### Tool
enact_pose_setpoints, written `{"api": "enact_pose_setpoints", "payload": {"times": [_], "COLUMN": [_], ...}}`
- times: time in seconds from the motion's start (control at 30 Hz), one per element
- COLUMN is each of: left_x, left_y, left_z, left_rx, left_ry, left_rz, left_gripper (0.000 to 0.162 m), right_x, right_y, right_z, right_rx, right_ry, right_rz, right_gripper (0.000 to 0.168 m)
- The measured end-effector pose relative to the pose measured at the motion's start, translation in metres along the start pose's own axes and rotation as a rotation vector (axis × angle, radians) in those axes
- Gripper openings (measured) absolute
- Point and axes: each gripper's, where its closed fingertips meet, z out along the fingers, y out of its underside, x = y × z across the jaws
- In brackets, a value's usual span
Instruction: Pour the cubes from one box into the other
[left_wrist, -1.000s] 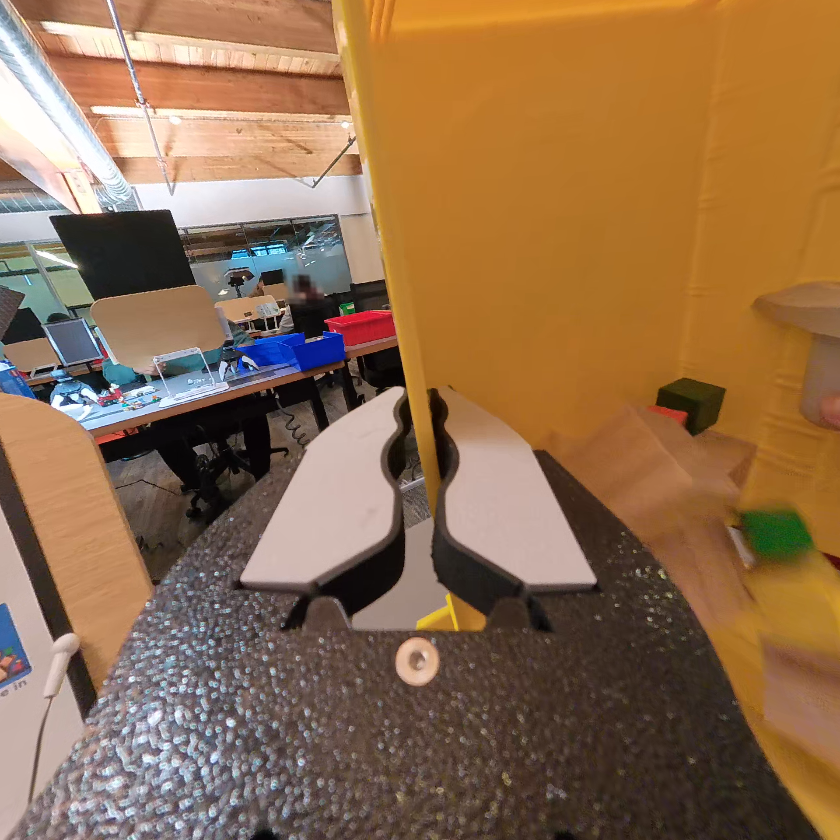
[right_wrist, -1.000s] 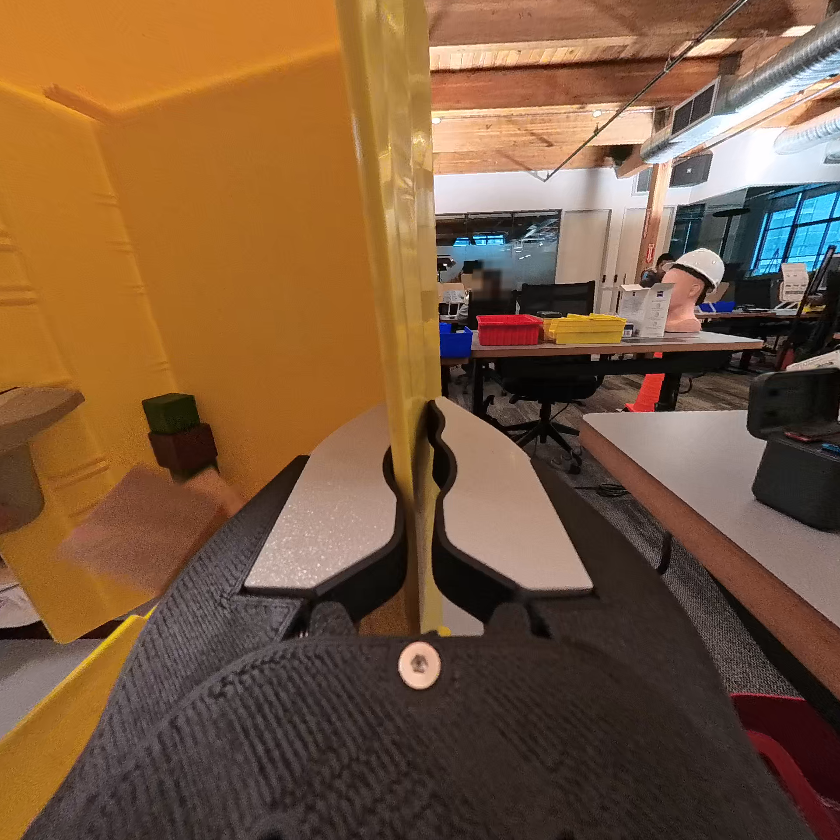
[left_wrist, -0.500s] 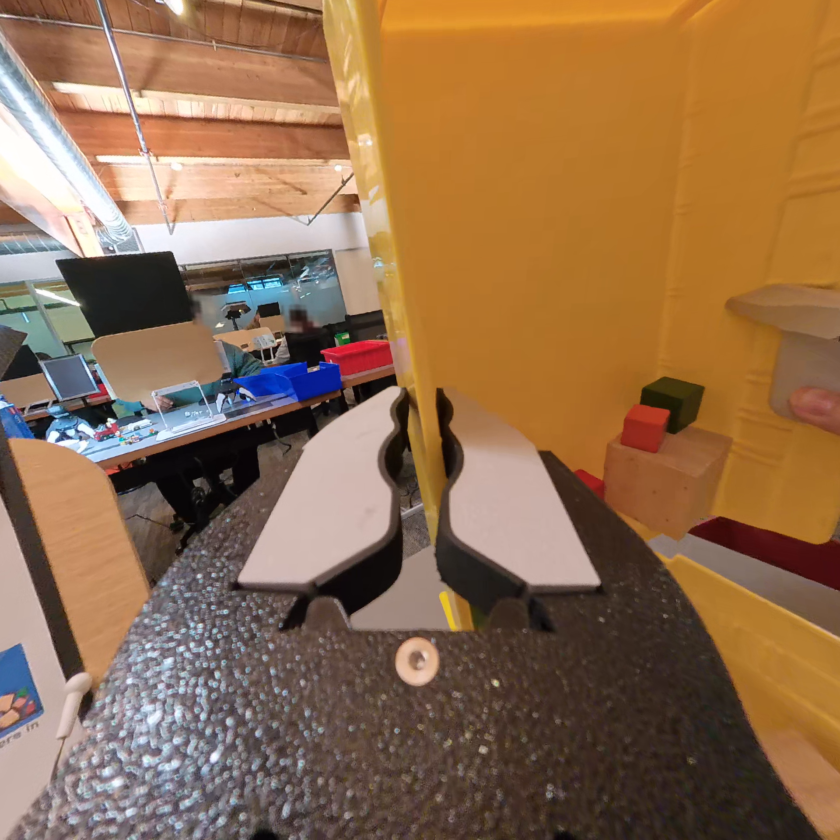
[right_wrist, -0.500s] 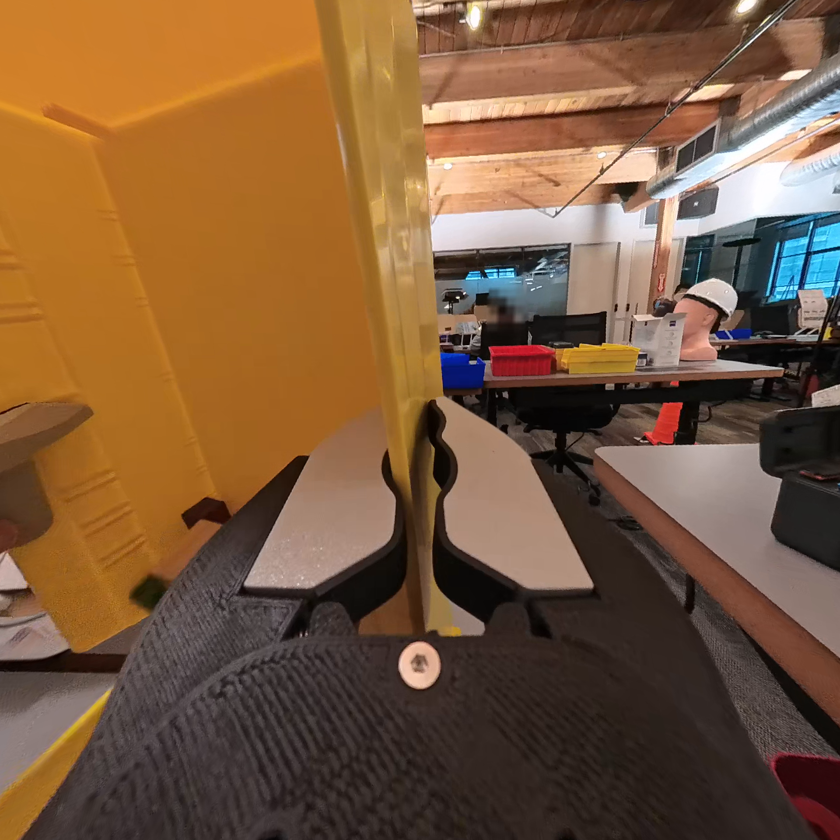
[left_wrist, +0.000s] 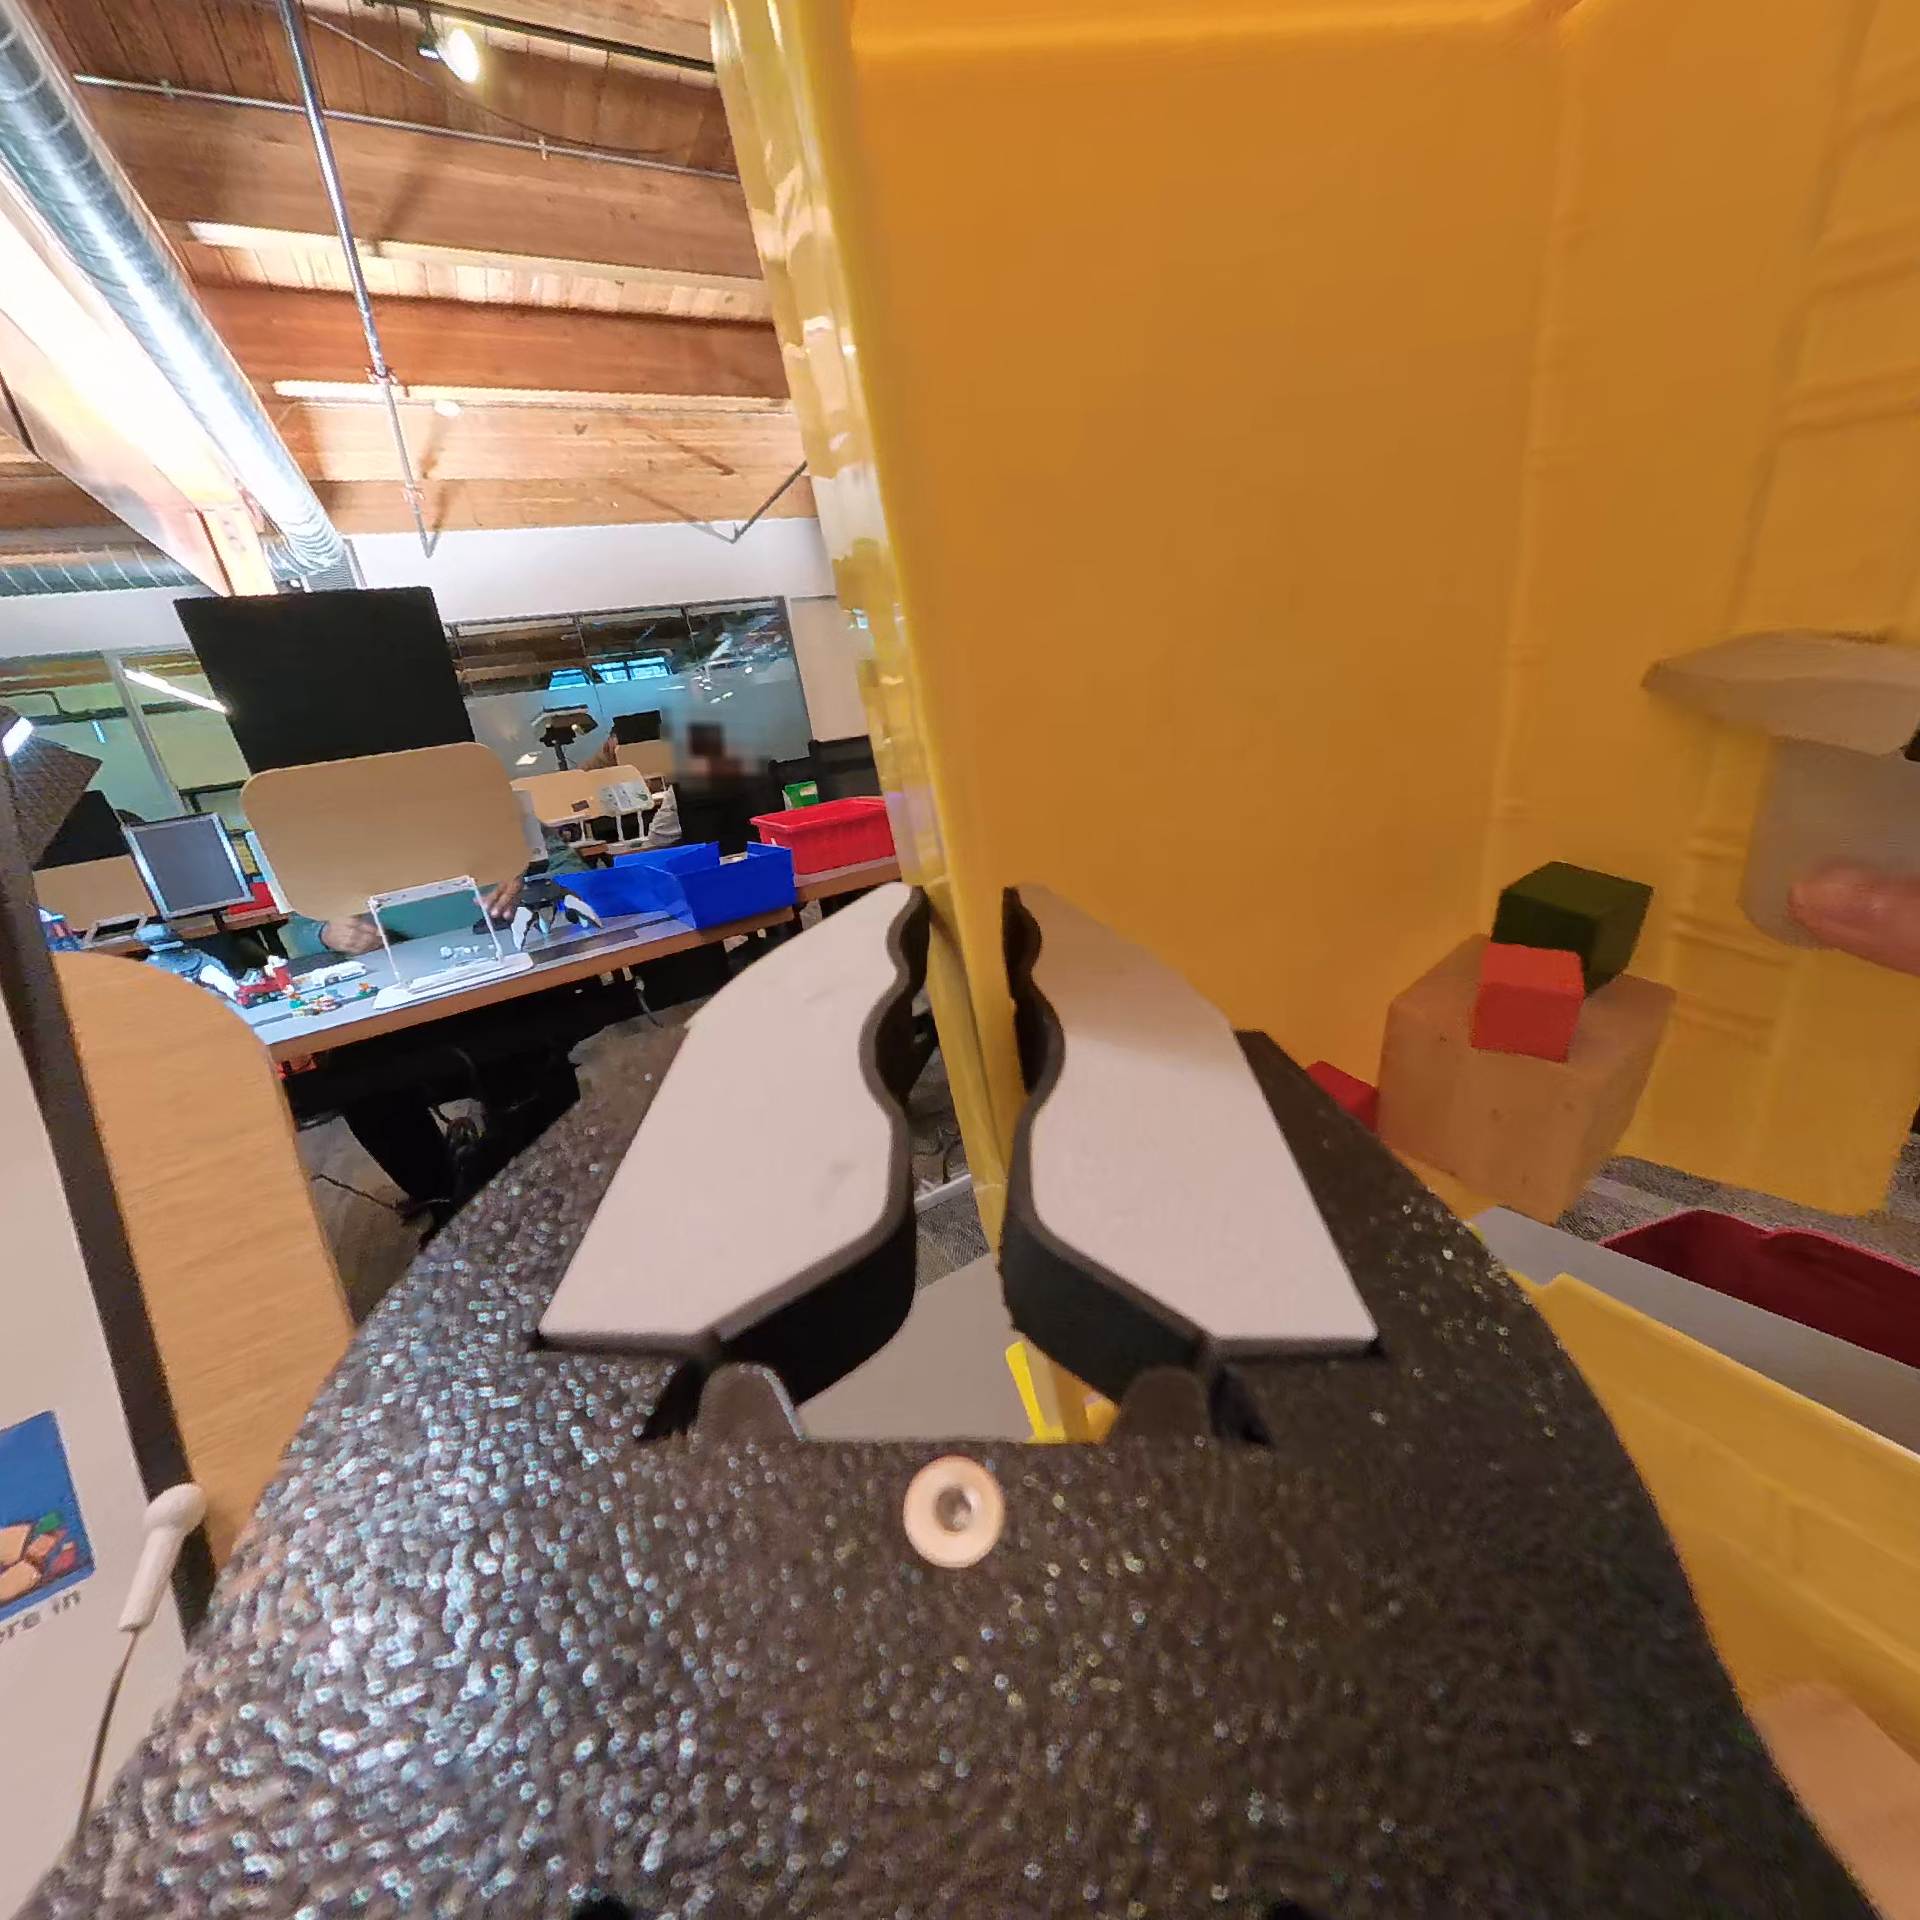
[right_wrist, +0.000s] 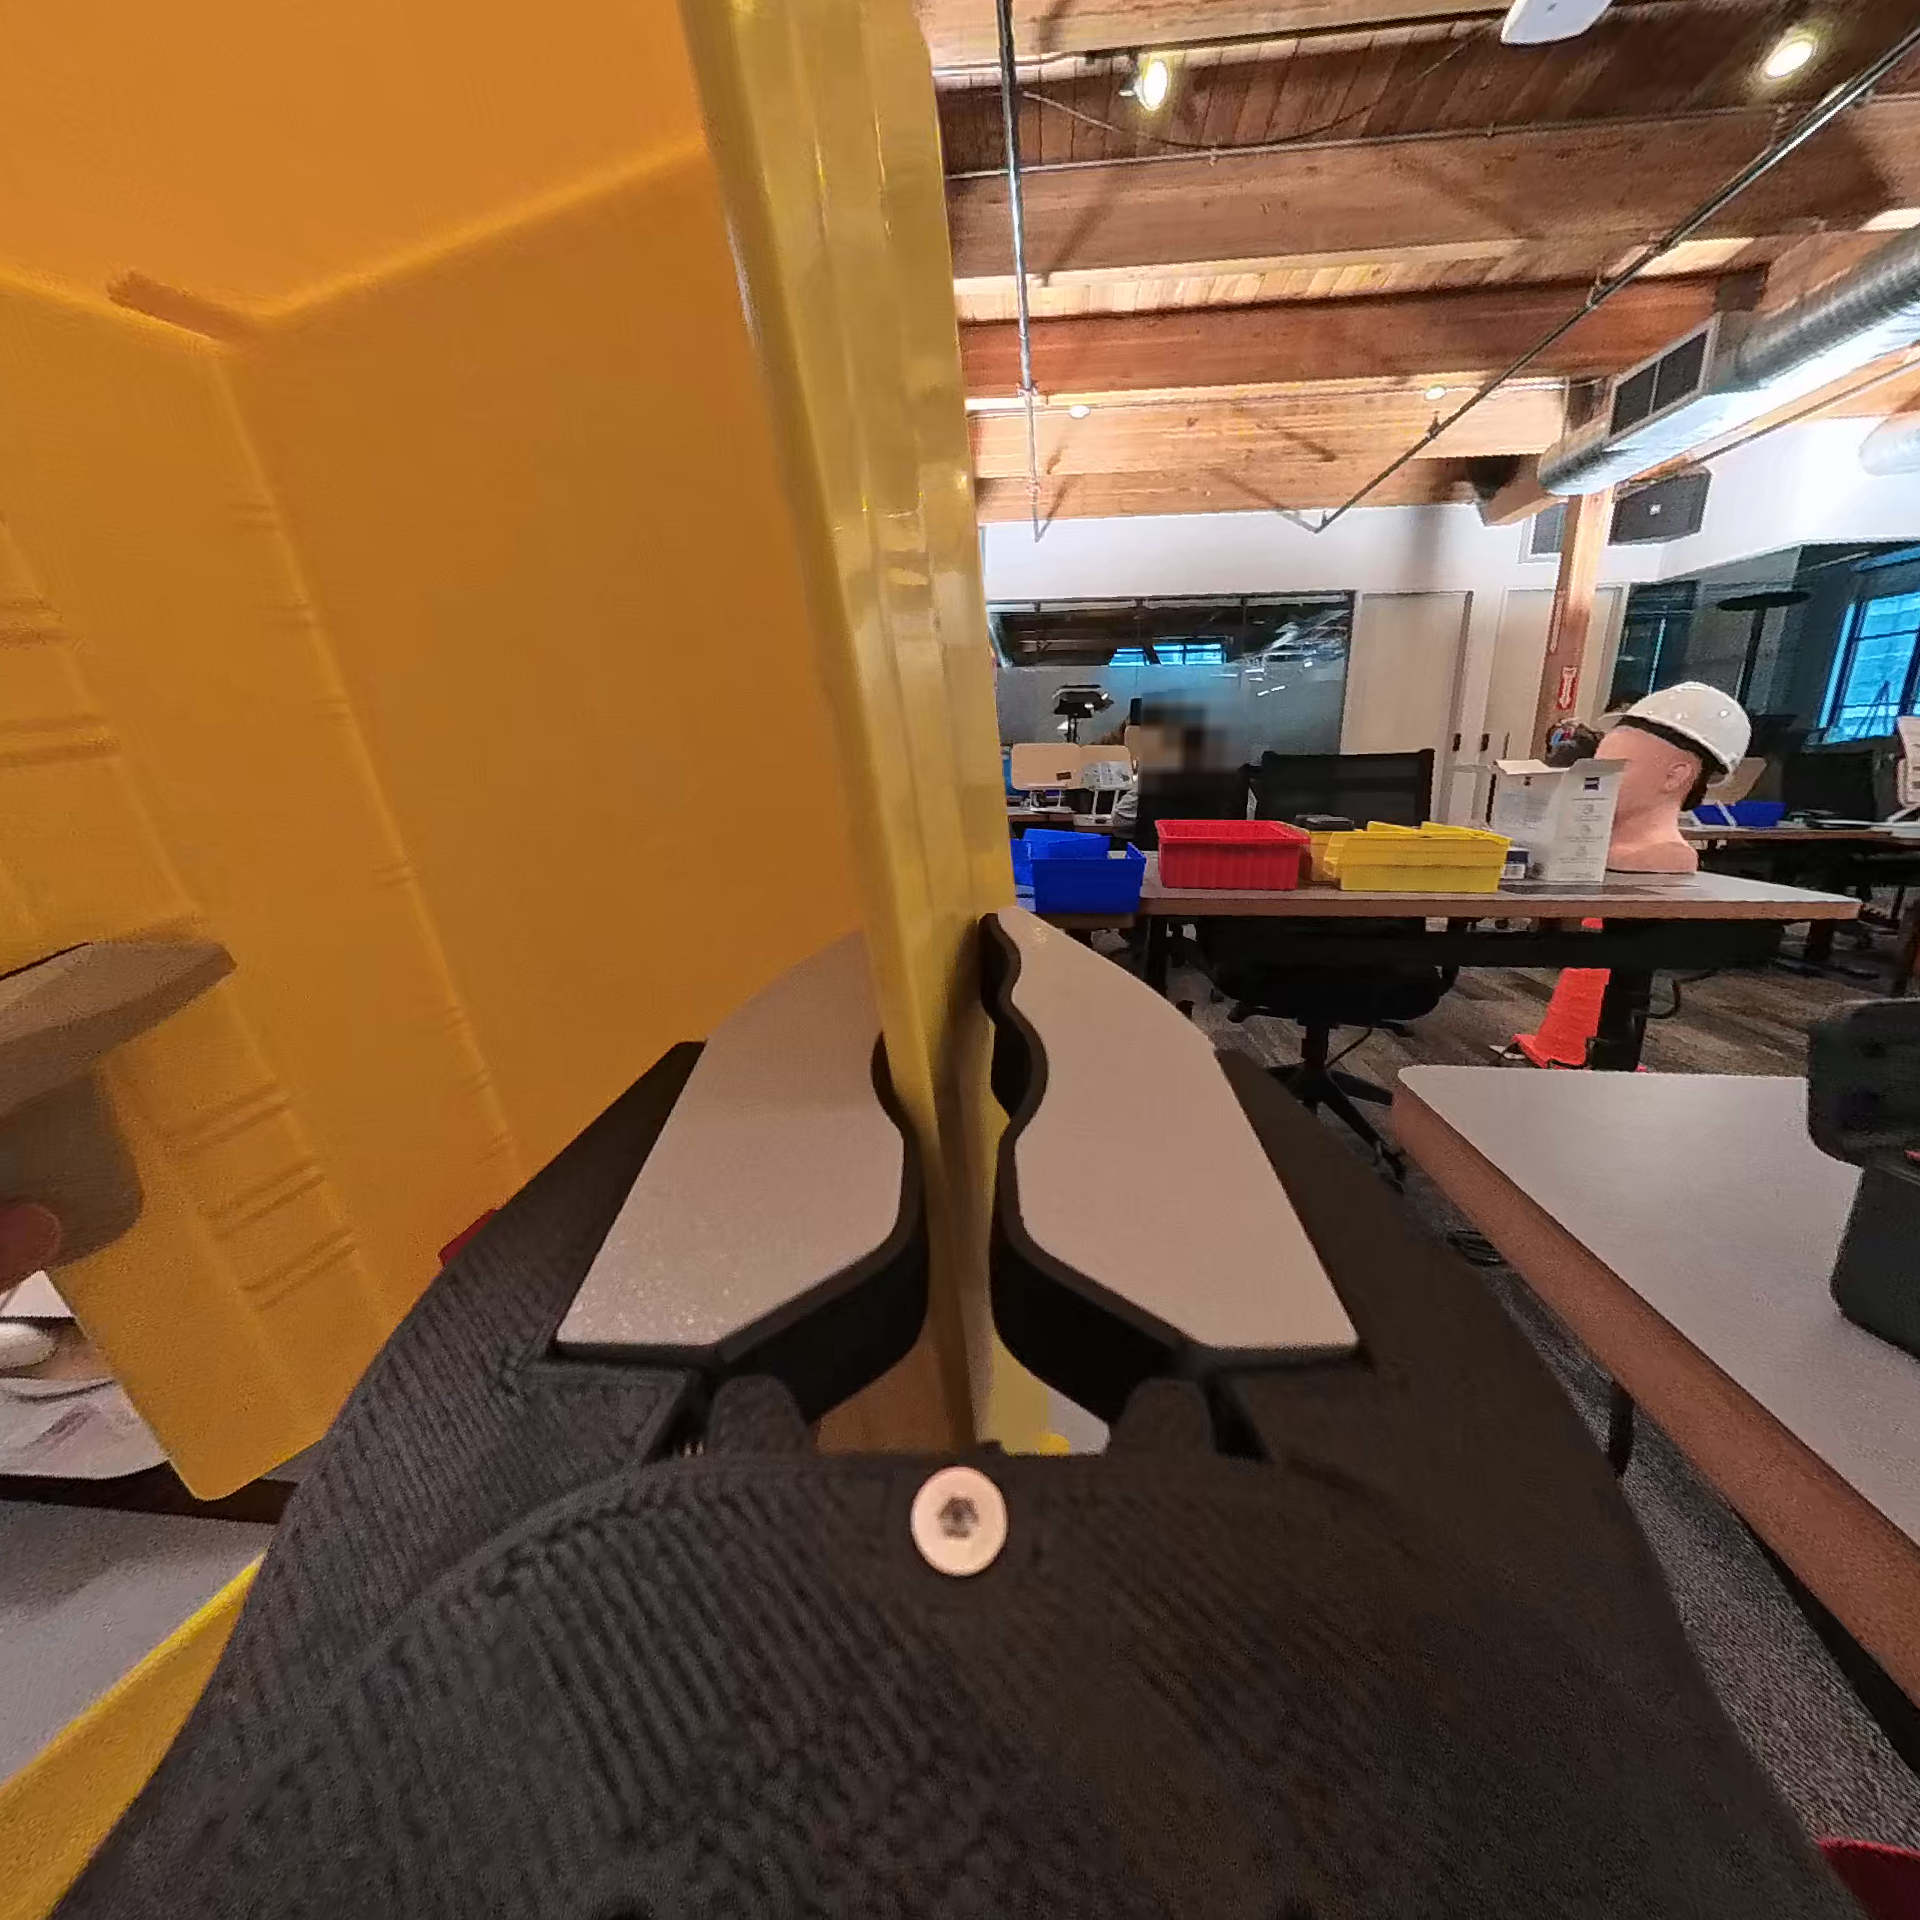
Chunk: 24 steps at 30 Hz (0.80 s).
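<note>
Both grippers hold one yellow box (left_wrist: 1195, 520) tipped steeply on end. My left gripper (left_wrist: 961, 904) is shut on its left wall. My right gripper (right_wrist: 935, 935) is shut on its right wall (right_wrist: 852, 520). In the left wrist view a big wooden cube (left_wrist: 1496, 1101) lies in the box's lower corner, with a red cube (left_wrist: 1522, 1003) and a dark green cube (left_wrist: 1569, 920) on it. Another red cube (left_wrist: 1345, 1091) shows beside it. A second yellow box (left_wrist: 1704, 1455) lies below; its rim also shows in the right wrist view (right_wrist: 94, 1704).
A dark red bin (left_wrist: 1766, 1262) sits beyond the lower box. A grey table (right_wrist: 1662, 1195) with a black device (right_wrist: 1870, 1174) is to the right. A wooden divider (left_wrist: 177, 1143) stands at the left. Farther tables carry blue, red and yellow bins.
The held box has tipped up further. Cubes that were blurred and tumbling a second ago are gone or settled in its lower corner. In the right wrist view the green cube has dropped from sight.
</note>
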Motion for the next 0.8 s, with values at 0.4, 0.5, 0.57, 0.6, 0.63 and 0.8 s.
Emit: {"api": "enact_pose_setpoints", "payload": {"times": [0.4,0.5,0.57,0.6,0.63,0.8], "left_x": [-0.006,-0.004,-0.002,-0.002,-0.001,-0.001], "left_y": [-0.014,-0.017,-0.020,-0.021,-0.023,-0.030], "left_z": [-0.001,-0.002,-0.003,-0.005,-0.006,-0.010], "left_rx": [0.033,0.042,0.048,0.058,0.065,0.080], "left_ry": [-0.007,-0.004,0.000,0.000,0.001,0.000], "left_rz": [0.016,0.017,0.014,0.018,0.019,0.031], "left_gripper": [0.013,0.013,0.013,0.013,0.013,0.014], "right_x": [-0.007,-0.006,-0.006,-0.007,-0.007,-0.010], "right_y": [-0.017,-0.020,-0.023,-0.024,-0.026,-0.030], "right_z": [0.005,0.002,0.000,-0.001,-0.002,-0.005], "right_rx": [0.034,0.045,0.056,0.064,0.073,0.093], "right_ry": [-0.025,-0.021,-0.020,-0.020,-0.017,-0.022], "right_rz": [-0.018,-0.016,-0.019,-0.017,-0.022,-0.022], "right_gripper": [0.007,0.007,0.007,0.007,0.007,0.007]}}
